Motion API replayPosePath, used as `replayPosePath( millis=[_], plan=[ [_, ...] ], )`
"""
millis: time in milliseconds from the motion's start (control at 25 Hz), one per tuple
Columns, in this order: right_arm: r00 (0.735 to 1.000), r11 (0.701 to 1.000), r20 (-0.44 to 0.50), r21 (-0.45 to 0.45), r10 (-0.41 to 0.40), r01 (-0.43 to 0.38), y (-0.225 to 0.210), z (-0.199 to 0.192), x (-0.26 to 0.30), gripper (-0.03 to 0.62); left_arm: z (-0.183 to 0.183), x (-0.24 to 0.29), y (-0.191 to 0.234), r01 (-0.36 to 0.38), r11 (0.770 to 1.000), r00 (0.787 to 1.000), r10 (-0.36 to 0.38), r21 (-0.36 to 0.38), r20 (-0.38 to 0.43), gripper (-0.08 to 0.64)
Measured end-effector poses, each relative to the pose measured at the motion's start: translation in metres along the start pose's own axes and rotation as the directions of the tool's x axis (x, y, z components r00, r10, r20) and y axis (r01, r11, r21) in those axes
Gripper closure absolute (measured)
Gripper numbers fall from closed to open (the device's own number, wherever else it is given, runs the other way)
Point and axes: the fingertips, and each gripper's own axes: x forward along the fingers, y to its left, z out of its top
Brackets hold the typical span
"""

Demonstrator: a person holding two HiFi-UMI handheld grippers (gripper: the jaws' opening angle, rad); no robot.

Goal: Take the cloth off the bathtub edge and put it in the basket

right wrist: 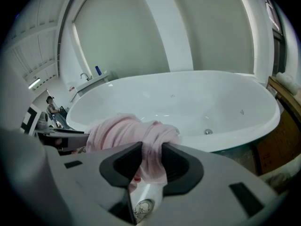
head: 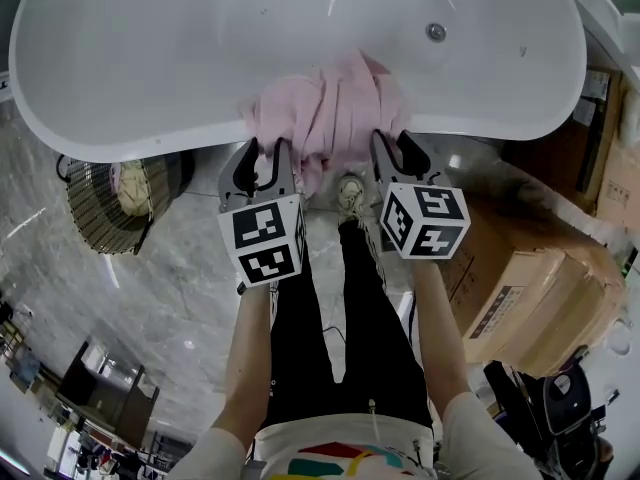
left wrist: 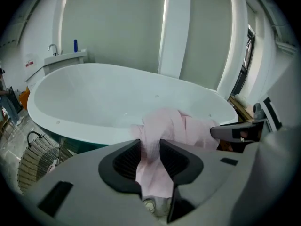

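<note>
Cloth (head: 335, 108), pink, is shown in the head view draped over the bathtub (head: 150, 58) edge, a basket (head: 105, 213) standing at left. In the left gripper view, the left gripper (left wrist: 150, 149) is clamped on a fold; in the right gripper view, the right gripper (right wrist: 151, 157) likewise.

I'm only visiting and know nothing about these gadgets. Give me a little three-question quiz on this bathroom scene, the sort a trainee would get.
1. True or false: the pink cloth already lies in the basket.
2. Which is shut on the pink cloth? A) only the left gripper B) only the right gripper C) both.
3. On which side of the two grippers does the basket stand, left or right?
Key: 1 false, it drapes over the bathtub edge; 2 C; 3 left.
</note>
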Motion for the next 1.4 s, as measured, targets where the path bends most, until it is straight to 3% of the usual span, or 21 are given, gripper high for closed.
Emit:
replayPosePath(
  millis=[200, 720, 1080, 1400],
  plan=[
    [1.000, 1.000, 0.017, 0.009, 0.023, -0.023, -0.001, 0.002, -0.002, 0.486, -0.001, 0.001, -0.003, 0.041, 0.999, 0.999, -0.041, -0.030, 0.007, 0.440],
    [0.998, 0.997, 0.060, -0.074, 0.037, -0.033, 0.003, 0.011, -0.015, 0.522, 0.002, -0.012, -0.005, 0.009, 0.998, 0.998, -0.005, -0.065, 0.057, 0.517],
    [0.988, 0.990, 0.135, -0.128, 0.069, -0.051, 0.014, 0.049, -0.054, 0.523, 0.043, -0.046, -0.017, 0.024, 0.998, 0.989, -0.015, -0.058, 0.148, 0.518],
    [0.965, 0.984, 0.239, -0.162, 0.109, -0.071, 0.035, 0.111, -0.098, 0.523, 0.107, -0.092, -0.023, 0.024, 0.997, 0.964, -0.004, -0.069, 0.266, 0.526]
  ],
)
